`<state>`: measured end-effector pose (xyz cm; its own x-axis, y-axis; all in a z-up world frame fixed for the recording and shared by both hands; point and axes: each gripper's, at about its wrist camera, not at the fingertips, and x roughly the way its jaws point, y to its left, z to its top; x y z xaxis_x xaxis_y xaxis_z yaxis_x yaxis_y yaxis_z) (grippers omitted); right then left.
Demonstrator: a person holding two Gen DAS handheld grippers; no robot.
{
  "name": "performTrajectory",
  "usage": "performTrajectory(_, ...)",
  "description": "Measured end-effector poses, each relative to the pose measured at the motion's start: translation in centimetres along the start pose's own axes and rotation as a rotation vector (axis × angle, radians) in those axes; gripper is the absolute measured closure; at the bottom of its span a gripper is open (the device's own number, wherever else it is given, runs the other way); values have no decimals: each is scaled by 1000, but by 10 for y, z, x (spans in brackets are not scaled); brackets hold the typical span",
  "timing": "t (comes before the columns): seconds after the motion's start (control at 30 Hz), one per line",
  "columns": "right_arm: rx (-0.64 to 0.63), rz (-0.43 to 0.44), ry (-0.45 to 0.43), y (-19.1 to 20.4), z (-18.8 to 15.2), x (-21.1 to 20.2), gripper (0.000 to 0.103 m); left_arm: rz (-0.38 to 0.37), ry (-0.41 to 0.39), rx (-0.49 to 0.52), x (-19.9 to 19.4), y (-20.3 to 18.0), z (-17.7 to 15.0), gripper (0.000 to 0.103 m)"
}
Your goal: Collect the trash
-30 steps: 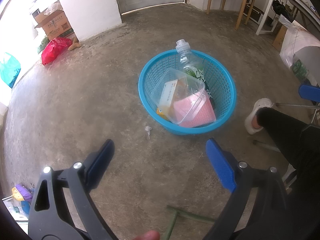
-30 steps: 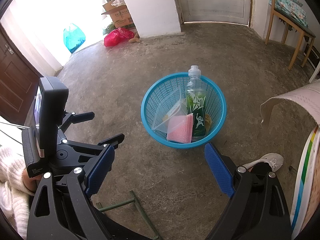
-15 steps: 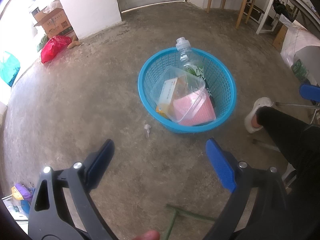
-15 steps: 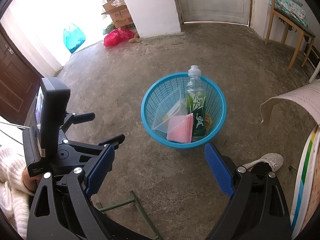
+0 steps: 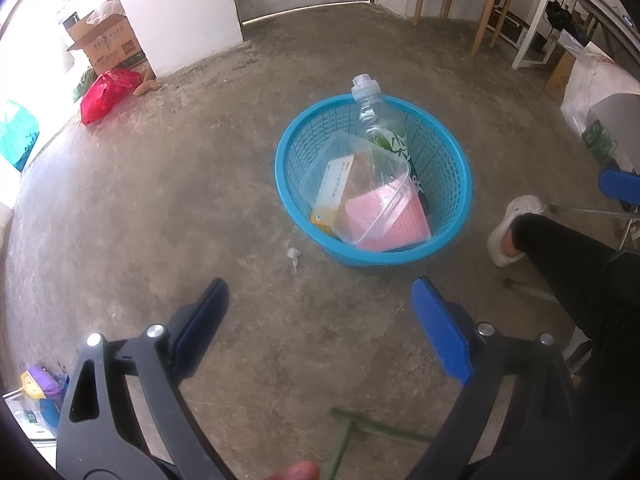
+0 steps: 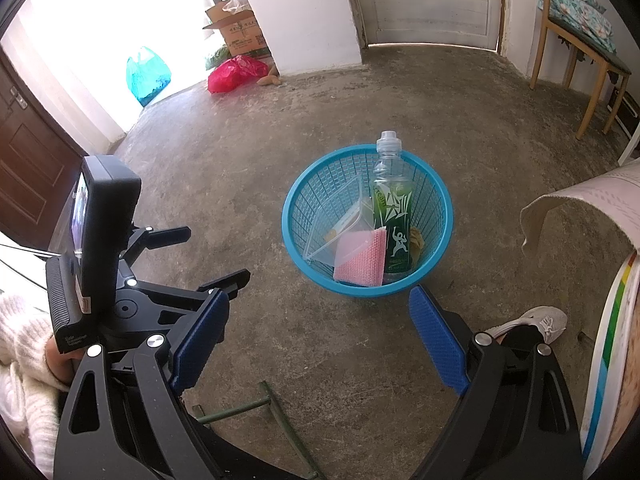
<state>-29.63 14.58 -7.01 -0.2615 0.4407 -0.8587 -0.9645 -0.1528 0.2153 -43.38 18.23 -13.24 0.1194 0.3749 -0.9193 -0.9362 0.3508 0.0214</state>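
Two grippers hang over the concrete floor [image 5: 160, 208], and both have their fingers spread wide with nothing between them. The left gripper [image 5: 320, 312] points at a round blue basket [image 5: 452, 168] that sits on the floor toward 12 o'clock from it. The right gripper [image 6: 319, 320] points at the same basket [image 6: 436, 200], just past its tips. Inside the basket a clear drink bottle [image 6: 390, 204] with a green label stands upright against the far wall, its cap poking above the rim. A clear plastic box [image 5: 360, 184] leans next to it at 9 o'clock, and a pink cloth [image 6: 362, 260] lies at the near side. A tiny white scrap [image 5: 293, 257] lies on the floor just outside the basket, at about 8 o'clock from it. Far off by the white wall sit a red bag [image 6: 236, 73], a teal bag [image 6: 147, 74] and a cardboard box [image 6: 238, 34]. A person's white shoe [image 5: 510, 224] rests on the floor at 3 o'clock from the basket.
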Motion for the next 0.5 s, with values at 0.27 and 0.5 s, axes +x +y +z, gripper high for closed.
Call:
performTrajectory(0.27, 1, 1, 0, 0, 0, 0, 14, 3, -15, 10, -2, -3, -1, 14)
performTrajectory(0.5, 1, 0, 0, 0, 0, 0, 14, 2, -11, 14, -1, -5, -1, 14)
